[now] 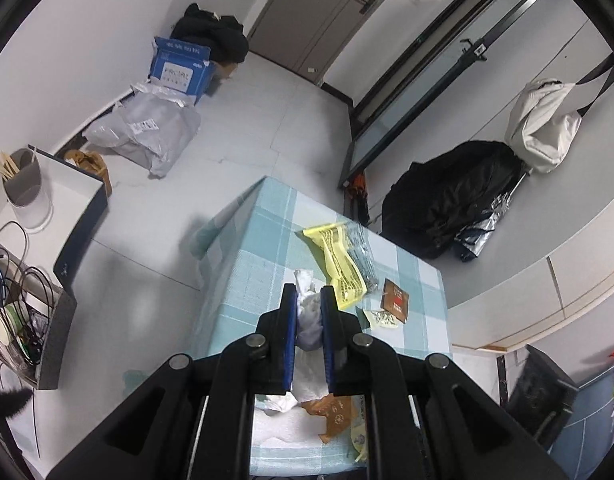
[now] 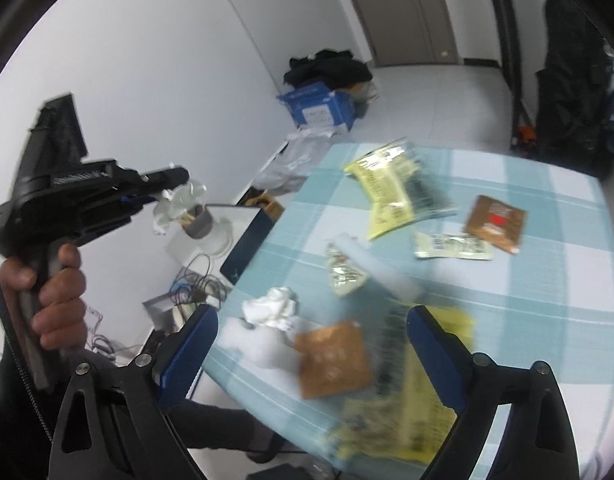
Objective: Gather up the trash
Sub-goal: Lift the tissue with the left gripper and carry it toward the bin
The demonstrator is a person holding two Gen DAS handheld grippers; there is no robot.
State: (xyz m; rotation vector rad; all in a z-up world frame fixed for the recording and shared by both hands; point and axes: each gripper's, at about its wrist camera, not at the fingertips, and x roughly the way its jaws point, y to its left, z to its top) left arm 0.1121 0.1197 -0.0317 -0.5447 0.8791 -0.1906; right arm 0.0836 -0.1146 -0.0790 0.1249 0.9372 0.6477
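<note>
1. On the far left, off the side of the table point(image 2: 547, 280), the left gripper point(image 2: 163, 200) is up in the air. A person's hand point(image 2: 55, 292) holds its handle.
2. Its jaws are clenched on a crumpled tissue point(image 1: 309, 312). The tissue is squeezed tight between the blue pads point(image 1: 291, 320) so it will not fall. It looks like it is being carried away from the table, maybe to a bin. I cannot see a bin.
3. Next, near the left edge of the table, another white tissue ball point(image 2: 273, 308) lies on the blue checked cloth. It is still waiting to be picked up.
4. Beside it, a brown packet point(image 2: 333, 360) lies flat. It sits between the wide-open jaws of the right gripper point(image 2: 313, 332), which grasps nothing.
5. The jaws are spread wide, I think, so they can fit around the next piece of trash.
6. Farther right and back, a yellow wrapper point(image 2: 387, 196), a small white packet point(image 2: 453, 246) and a brown square packet point(image 2: 495, 224) lie apart on the cloth.
7. The right view is blurry, so small things are hard to tell.
8. Lots of trash is left, so the job looks only partly done.
</note>
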